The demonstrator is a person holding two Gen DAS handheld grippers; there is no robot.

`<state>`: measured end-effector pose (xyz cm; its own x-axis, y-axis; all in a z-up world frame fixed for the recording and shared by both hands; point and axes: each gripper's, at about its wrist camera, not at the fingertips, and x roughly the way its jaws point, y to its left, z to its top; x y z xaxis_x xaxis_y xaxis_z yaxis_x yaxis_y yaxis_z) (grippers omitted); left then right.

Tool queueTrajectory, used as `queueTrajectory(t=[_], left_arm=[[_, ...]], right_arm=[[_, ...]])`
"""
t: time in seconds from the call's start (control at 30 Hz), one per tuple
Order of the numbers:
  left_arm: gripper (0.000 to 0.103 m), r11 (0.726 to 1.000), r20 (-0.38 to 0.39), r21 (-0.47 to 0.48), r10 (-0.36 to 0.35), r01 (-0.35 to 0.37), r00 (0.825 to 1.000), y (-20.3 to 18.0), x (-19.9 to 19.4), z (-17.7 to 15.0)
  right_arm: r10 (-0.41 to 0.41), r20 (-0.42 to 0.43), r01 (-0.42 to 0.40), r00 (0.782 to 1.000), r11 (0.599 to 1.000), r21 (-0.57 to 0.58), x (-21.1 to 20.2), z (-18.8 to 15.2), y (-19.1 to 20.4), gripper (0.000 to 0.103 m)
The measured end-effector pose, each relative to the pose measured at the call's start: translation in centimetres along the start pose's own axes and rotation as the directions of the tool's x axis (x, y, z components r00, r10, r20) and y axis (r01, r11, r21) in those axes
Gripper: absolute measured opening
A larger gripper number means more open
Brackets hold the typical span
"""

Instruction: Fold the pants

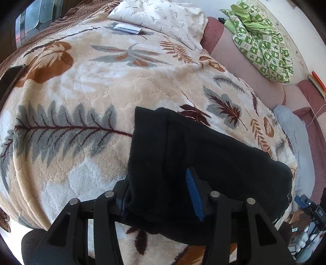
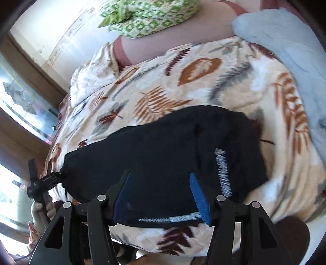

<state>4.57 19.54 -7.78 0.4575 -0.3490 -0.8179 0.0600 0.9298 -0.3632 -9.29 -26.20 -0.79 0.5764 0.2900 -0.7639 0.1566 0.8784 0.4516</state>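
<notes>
Big picture first: a bed point(image 1: 85, 85) w/ a plush cream leaf-print blanket point(image 1: 122, 81) filled both views. A floral pillow point(image 1: 163, 18) lay at the far end, a green patterned cloth point(image 1: 262, 46) bunched on the pinkish sofa point(image 1: 240, 67) beyond, and a pale blue cloth point(image 1: 293, 134) lay along the blanket's edge.

On to the main item: the black pants point(image 1: 203, 155) lay on the blanket near the bed's near edge, already doubled into a thick, compact slab. The ribbed cuff or waistband edge faced the left wrist view; white zigzag stitching and printed lettering showed in the right wrist view, which was motion-blurred.

Handling, by my read: soft knit, thickish, light, floppy, not slippery on the fleece and not fragile. It should've sagged if lifted by one corner, so best hold was probably thru all layers at an edge or corner, both ends at once, to keep the stack from sliding apart.

Left gripper point(image 1: 159, 195): jaws partly apart w/ the near corner of the pants lying between them; the blue pad on one side sat against the cloth, the other mostly hidden under the fabric, so couldn't say whether they pinched.

Right gripper point(image 2: 163, 195): jaws apart, both blue pads visible over the pants' near edge, clamped on nothing visible.

Smallest bit: in the right view, a person's hand point(image 2: 40, 212) held the other gripper's handle at the pants' left end.
</notes>
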Motion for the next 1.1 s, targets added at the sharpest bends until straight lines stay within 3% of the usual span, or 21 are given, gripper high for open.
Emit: queueTrajectory(t=[0.07, 0.1, 0.3, 0.37, 0.5, 0.6, 0.7, 0.87, 0.97, 1.03, 1.1], left_arm=[[0.045, 1.000, 0.018, 0.005, 0.014, -0.014, 1.000, -0.2, -0.1, -0.2], [0.032, 0.999, 0.034, 0.002, 0.040, -0.040, 0.999, -0.2, -0.2, -0.4], [0.029, 0.993, 0.076, -0.109, -0.037, 0.045, 0.996, 1.8, -0.8, -0.8], [0.031, 0.986, 0.092, -0.146, -0.065, 0.078, 0.994, 2.3, -0.8, -1.0], [0.046, 0.968, 0.120, -0.184, -0.150, 0.170, 0.981, 3.0, -0.6, -1.2], [0.052, 0.962, 0.150, -0.178, -0.180, 0.205, 0.972, 3.0, -0.4, -1.5], [0.053, 0.970, 0.173, -0.143, -0.172, 0.198, 0.970, 2.6, -0.4, -1.9], [0.069, 0.977, 0.185, -0.096, -0.172, 0.192, 0.968, 1.5, -0.1, -1.8], [0.065, 0.996, 0.182, -0.008, -0.090, 0.093, 0.979, 0.0, -0.1, -2.1], [0.053, 1.000, 0.189, 0.027, -0.017, 0.012, 0.982, -0.5, 0.0, -2.5], [0.053, 1.000, 0.193, 0.026, -0.016, 0.011, 0.981, -0.3, -0.1, -2.6]], right_arm=[[0.029, -0.016, -0.030, 0.999, 0.997, -0.067, 1.5, 0.7, 2.8, 0.062], [0.046, -0.028, -0.049, 0.999, 0.994, -0.103, 2.2, 0.9, 4.2, 0.062], [0.151, -0.148, -0.193, 0.977, 0.924, -0.331, 7.8, 2.7, 15.4, 0.063], [0.153, -0.183, -0.218, 0.971, 0.884, -0.414, 9.8, 2.9, 19.1, 0.062], [0.148, -0.243, -0.259, 0.959, 0.808, -0.530, 13.6, 2.4, 25.6, 0.062], [0.120, -0.282, -0.265, 0.952, 0.781, -0.566, 16.2, 2.2, 28.2, 0.063], [0.080, -0.278, -0.236, 0.957, 0.775, -0.587, 17.3, 2.3, 28.8, 0.062], [0.066, -0.294, -0.223, 0.953, 0.811, -0.541, 17.6, 2.9, 26.8, 0.063], [0.039, -0.285, -0.192, 0.958, 0.825, -0.531, 17.5, 3.2, 25.8, 0.063], [0.010, -0.263, -0.154, 0.965, 0.833, -0.531, 16.8, 3.4, 24.5, 0.063], [-0.021, -0.221, -0.101, 0.975, 0.845, -0.525, 15.2, 3.8, 22.5, 0.063]])
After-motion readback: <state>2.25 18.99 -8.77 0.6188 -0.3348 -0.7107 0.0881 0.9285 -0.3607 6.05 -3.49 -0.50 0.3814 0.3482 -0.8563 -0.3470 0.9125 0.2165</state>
